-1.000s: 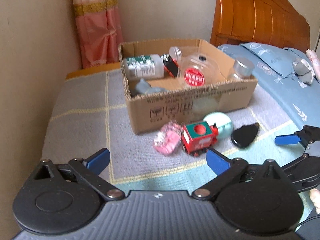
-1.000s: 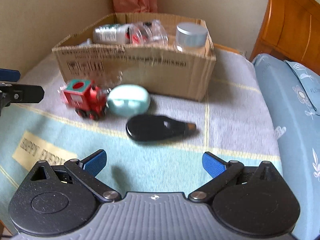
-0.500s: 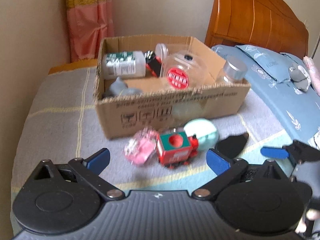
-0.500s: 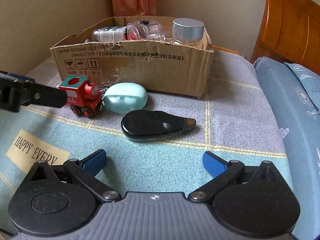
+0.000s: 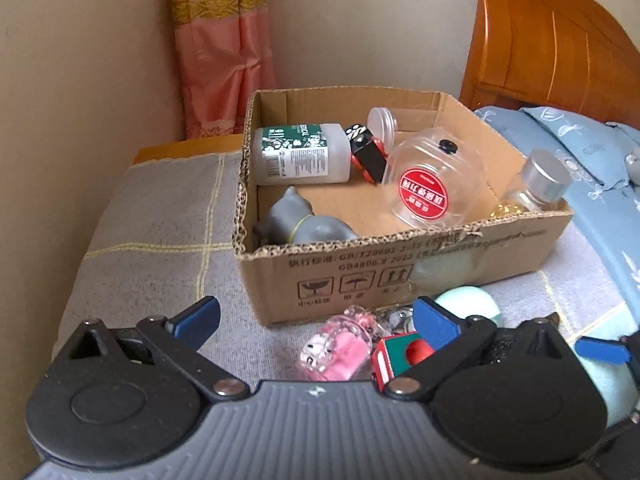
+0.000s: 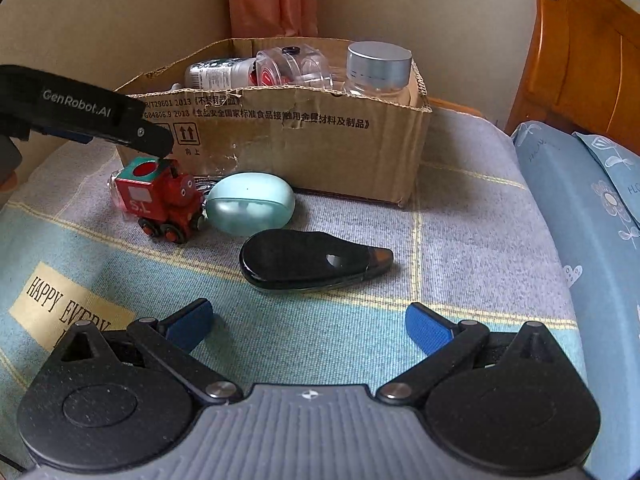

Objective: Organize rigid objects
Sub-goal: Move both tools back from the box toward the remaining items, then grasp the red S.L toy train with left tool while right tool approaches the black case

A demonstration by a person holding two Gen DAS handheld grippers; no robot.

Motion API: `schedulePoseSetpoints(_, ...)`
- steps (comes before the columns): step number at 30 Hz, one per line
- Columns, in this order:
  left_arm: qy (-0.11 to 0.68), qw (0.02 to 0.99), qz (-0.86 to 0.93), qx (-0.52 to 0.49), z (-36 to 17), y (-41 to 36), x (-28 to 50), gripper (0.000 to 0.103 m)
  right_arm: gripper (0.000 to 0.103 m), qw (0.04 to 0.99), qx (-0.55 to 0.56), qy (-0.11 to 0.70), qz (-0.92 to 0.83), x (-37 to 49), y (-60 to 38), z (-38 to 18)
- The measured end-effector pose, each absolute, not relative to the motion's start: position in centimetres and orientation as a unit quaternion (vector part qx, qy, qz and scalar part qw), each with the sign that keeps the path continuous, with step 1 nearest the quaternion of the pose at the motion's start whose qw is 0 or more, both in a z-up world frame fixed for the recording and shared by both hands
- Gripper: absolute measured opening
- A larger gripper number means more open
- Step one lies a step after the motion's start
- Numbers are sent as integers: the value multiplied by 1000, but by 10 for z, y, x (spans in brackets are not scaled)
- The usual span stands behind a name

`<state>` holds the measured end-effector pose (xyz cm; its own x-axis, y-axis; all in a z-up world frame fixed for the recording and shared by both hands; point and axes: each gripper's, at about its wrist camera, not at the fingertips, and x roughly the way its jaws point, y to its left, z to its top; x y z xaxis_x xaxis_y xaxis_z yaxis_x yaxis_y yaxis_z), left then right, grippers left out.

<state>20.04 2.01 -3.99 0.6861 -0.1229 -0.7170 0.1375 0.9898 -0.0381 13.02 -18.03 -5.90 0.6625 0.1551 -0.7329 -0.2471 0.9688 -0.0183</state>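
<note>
Against the front of an open cardboard box (image 5: 400,264) lie a pink clear toy (image 5: 340,354), a red toy train (image 6: 162,200), a mint green case (image 6: 250,208) and a black teardrop-shaped object (image 6: 312,260). My left gripper (image 5: 314,318) is open and low over the pink toy, its right finger above the train (image 5: 400,356). From the right wrist view, one left finger (image 6: 148,138) hovers just over the train's roof. My right gripper (image 6: 308,322) is open, a little short of the black object and holding nothing.
The box holds a white bottle (image 5: 300,154), a clear jar with a red label (image 5: 432,180), a silver-capped jar (image 5: 544,180), a grey figure (image 5: 300,224) and a small black and red car (image 5: 368,152). A wall stands left; a wooden headboard (image 6: 580,52) and blue pillow (image 6: 592,200) lie right.
My left gripper has moved forward and down, so the pink toy and train now lie between and under its fingers. My right gripper has edged closer to the black object.
</note>
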Motion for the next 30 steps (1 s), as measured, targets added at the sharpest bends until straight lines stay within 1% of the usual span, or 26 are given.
schedulePoseSetpoints(3, 397, 914, -84, 9, -39, 24, 191, 102, 103, 909, -61, 395, 116, 135, -181, -59)
schedulePoseSetpoints(6, 418, 904, -87, 33, -44, 24, 179, 102, 103, 910, -61, 394, 117, 142, -181, -59)
schedulePoseSetpoints(8, 419, 902, -94, 41, -46, 24, 170, 102, 103, 911, -60, 392, 115, 145, -182, -59)
schedulePoseSetpoints(12, 415, 900, -129, 29, -45, 17, 162, 102, 103, 913, -59, 388, 115, 147, -183, -61)
schedulePoseSetpoints(17, 430, 888, -162, 28, -54, 0, 165, 102, 103, 914, -59, 385, 113, 146, -183, -61)
schedulePoseSetpoints(21, 444, 881, -156, 43, -66, -3, 162, 102, 103, 915, -59, 383, 114, 145, -184, -62)
schedulePoseSetpoints(26, 460, 877, -139, 29, -73, 14, 158, 102, 103, 915, -59, 382, 115, 145, -185, -62)
schedulePoseSetpoints(30, 455, 880, -120, 59, -79, 21, 154, 102, 103, 916, -59, 378, 117, 144, -186, -62)
